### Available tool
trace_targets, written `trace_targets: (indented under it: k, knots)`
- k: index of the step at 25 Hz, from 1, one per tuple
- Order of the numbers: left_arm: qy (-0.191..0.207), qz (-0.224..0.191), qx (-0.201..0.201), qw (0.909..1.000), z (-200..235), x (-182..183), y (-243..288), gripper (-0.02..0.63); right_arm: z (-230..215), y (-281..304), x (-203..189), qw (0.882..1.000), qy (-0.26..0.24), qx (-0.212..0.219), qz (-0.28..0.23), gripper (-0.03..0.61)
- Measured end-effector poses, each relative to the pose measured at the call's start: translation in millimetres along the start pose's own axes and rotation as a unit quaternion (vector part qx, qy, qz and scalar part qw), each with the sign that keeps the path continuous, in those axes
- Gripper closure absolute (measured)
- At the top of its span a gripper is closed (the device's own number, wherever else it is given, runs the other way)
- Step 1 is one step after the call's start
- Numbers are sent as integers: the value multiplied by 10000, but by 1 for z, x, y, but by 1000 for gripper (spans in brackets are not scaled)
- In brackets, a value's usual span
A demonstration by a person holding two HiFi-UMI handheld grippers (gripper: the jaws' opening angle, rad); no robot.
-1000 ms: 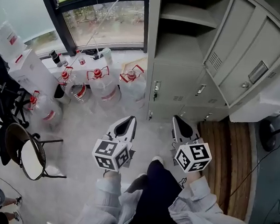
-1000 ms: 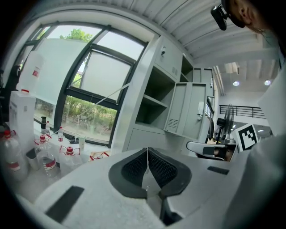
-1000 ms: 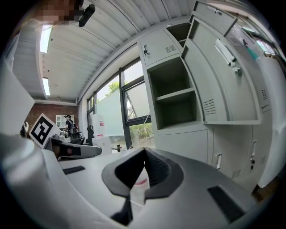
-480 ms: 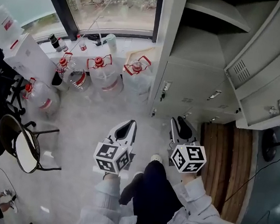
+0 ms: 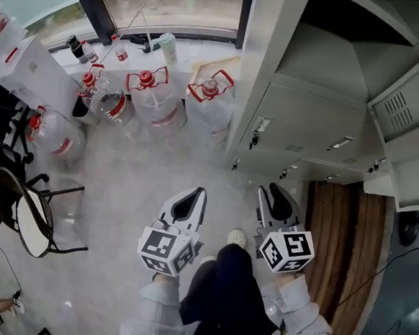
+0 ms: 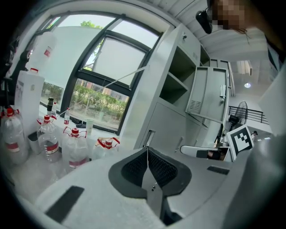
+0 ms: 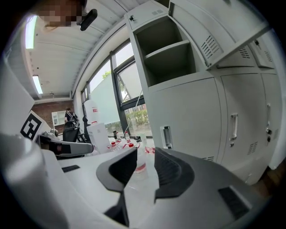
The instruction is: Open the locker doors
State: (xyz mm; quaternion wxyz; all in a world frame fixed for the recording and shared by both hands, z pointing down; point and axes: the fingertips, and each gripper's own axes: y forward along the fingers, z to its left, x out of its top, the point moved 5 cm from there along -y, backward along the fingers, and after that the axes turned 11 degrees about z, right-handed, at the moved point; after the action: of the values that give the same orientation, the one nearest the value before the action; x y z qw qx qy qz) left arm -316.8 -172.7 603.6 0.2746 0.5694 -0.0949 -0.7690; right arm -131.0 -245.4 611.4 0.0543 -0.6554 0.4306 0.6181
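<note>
R tongs (image 5: 272, 193): jaws shut 1 s ago, just been opening, now apart w/ nothing btwn them. Head view sits lower & closer: lockers (image 5: 300, 120) loom bigger, open upper door (image 5: 409, 107) slides to right edge, water bottles (image 5: 150, 97) shift up-frame.

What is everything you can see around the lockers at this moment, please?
Grey metal locker bank: one, grey, upper right, lower doors shut.
Open locker door: one, grey, far right.
Black-framed window: one, black, top.
Clear plastic water jugs with red caps: at least four, clear, floor below window.
White rectangular box: one, white, upper left.
Black-framed chair: one, black, left.
Brown slatted wooden floor panel: one, brown, before lockers.
White shoe: one, white, bottom centre.
Pale grey sleeves: two, grey, bottom.
Left gripper: one, grey, jaws shut, empty.
Right gripper: one, grey, jaws have just been opening, nothing between them.
</note>
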Motion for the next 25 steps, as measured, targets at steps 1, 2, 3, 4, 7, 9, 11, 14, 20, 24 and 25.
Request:
trace_targets:
  k: [1, 2, 3, 4, 7, 9, 11, 14, 20, 24, 25]
  knots:
    - [15, -20, -1, 10000, 1, -3, 0, 601, 0, 2, -3, 10000, -14, 5, -26, 476]
    - [25, -31, 0, 10000, 2, -7, 1, 601, -1, 3, -6, 10000, -47, 7, -44, 476]
    - [23, -34, 7, 10000, 2, -11, 1, 601, -1, 4, -10, 9999, -97, 10, -54, 476]
    - [12, -41, 22, 10000, 3, -16, 2, 601, -2, 6, -13, 9999, -152, 15, -62, 476]
    - [23, -157, 88, 9998, 9, -28, 1, 601, -5, 11, -23, 9997, -206, -8, -106, 476]
    - [87, -229, 146, 9996, 13, -33, 4, 601, -10, 14, -27, 9997, -158, -48, -161, 476]
    - [146, -193, 187, 9995, 14, -40, 7, 601, -16, 16, -30, 9996, -133, -113, -205, 476]
    - [182, -145, 180, 9996, 12, -46, 13, 601, -26, 17, -33, 9995, -106, -191, -224, 476]
    - [209, -146, 120, 9996, 10, -44, 29, 601, -34, 33, -29, 9996, -130, -78, -232, 476]
    - [222, -194, 91, 9995, 10, -37, 44, 601, -38, 50, -21, 9995, -229, -17, -226, 476]
    - [206, -201, 60, 9996, 11, -37, 49, 601, -38, 55, -19, 9994, -267, -7, -214, 476]
